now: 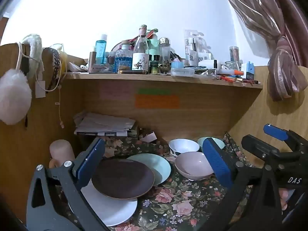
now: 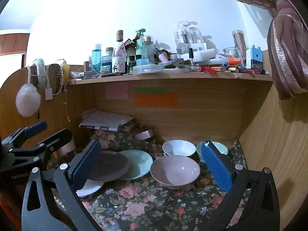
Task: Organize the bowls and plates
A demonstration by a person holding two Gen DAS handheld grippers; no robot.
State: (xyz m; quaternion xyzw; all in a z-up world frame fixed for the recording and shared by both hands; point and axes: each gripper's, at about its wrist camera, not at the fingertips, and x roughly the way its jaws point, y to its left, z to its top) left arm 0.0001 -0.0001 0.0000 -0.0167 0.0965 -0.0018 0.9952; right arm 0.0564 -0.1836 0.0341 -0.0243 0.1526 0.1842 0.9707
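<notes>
Both claws hang wide open above the table's near edge, gripping nothing. Between the blue pads of the left claw (image 1: 154,161) sits a brown plate (image 1: 123,179), overlapping a white plate (image 1: 115,209) nearer the front and a pale green plate (image 1: 159,163) behind it. Framed by the right claw (image 2: 152,165), a pink bowl (image 2: 175,171) rests on the floral tablecloth (image 2: 146,206) just right of the plates. Behind it, toward the table's back right corner, stand a white bowl (image 2: 179,147) and a green bowl (image 2: 221,147), side by side. Papers (image 2: 105,120) are stacked at the back left corner. Overhead, a wooden shelf (image 2: 173,77) carries crowded bottles.
</notes>
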